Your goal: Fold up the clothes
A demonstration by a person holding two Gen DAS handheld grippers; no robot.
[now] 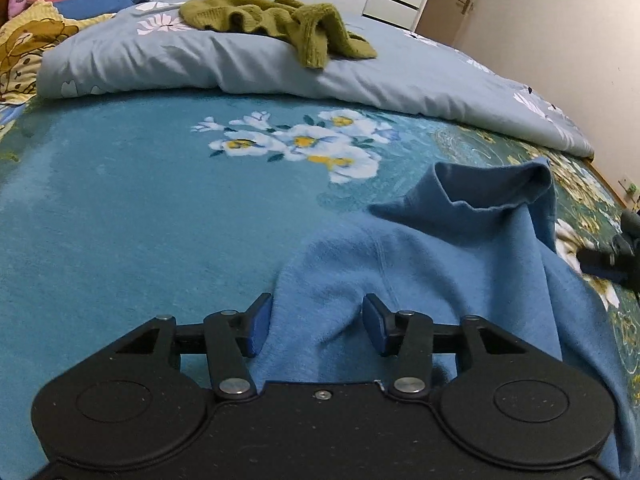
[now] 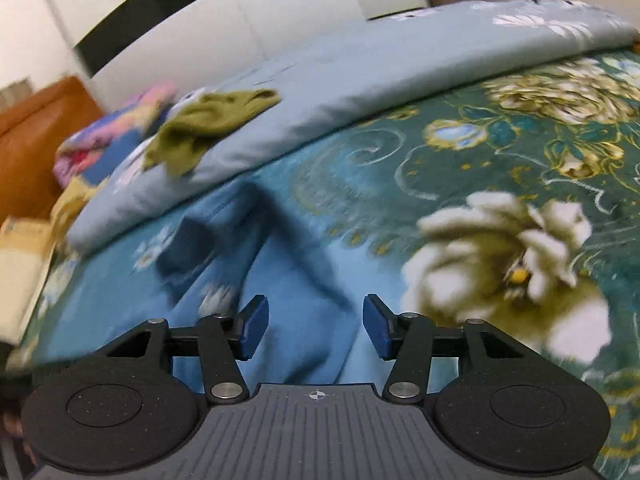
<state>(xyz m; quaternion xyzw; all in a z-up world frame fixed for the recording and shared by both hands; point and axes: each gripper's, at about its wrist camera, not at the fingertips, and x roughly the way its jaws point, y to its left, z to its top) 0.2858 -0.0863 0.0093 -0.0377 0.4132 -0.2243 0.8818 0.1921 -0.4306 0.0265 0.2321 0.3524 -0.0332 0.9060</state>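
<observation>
**Both grippers spread over a rumpled blue top on the bed**

The blue top lies on the flowered blanket, near the person's edge of the bed; its collar stands up in a loose tube and the cloth around it is bunched in ridges, so it is neither flat nor in a tidy fold. The left gripper hangs low over the near part of the top with its jaws apart; a hump of the cloth sits between the blue pads but they do not pinch it; whether the pads touch the fabric cannot be told. That placement reads as lining up on a shoulder or hem, since a fold needs a firm hold at an edge. The right gripper is likewise spread, with nothing between its jaws; it hovers over the other side of the same top, though this view is blurred and detail is poor. Holding the two sides at once would keep the cloth taut and square.

A green sweater lies crumpled on the grey quilt well apart from the top; it looks unfolded too.
</observation>
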